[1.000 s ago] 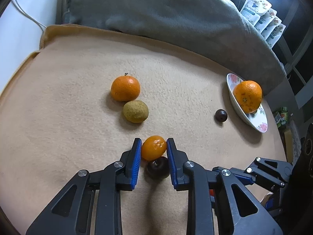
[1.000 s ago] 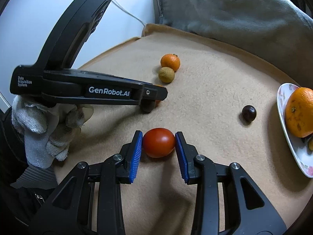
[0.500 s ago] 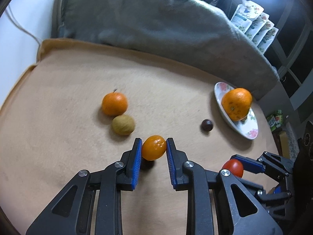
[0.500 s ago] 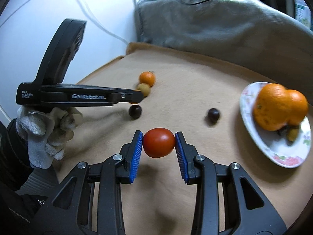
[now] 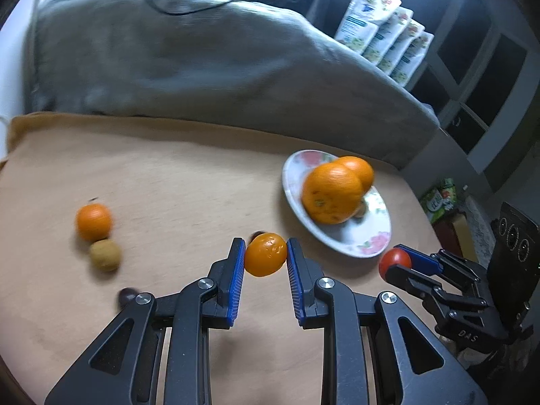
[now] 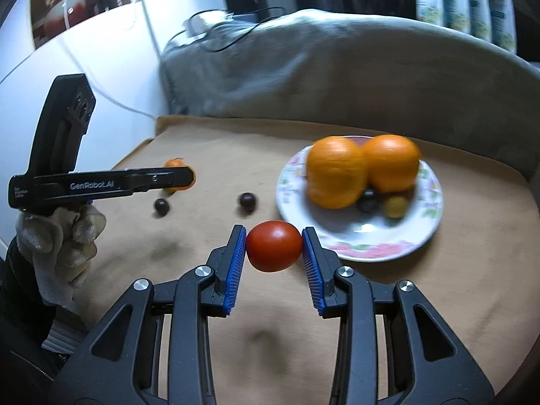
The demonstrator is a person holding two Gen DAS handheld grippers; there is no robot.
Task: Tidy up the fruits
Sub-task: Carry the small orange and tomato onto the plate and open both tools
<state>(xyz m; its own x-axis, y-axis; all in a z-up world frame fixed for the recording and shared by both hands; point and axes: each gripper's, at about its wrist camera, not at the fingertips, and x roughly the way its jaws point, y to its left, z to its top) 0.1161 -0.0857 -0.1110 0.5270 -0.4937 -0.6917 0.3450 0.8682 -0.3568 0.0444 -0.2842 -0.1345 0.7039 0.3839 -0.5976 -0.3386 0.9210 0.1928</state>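
Left wrist view: the left gripper clamps one mandarin above the desk, its long axis crosswise; two oranges fill the plate. Right wrist view: the right gripper grips one tomato, long axis crosswise, just short of the plate; two dark plums lie beyond.

The left gripper points downward over the tan-covered table, its blue pads pressed against both sides of a small orange held clear of the cloth. A gloved hand grips its handle near the table's left edge. The right gripper also tilts downward, its pads clamped on a red tomato, lifted off the surface near the table's right side.
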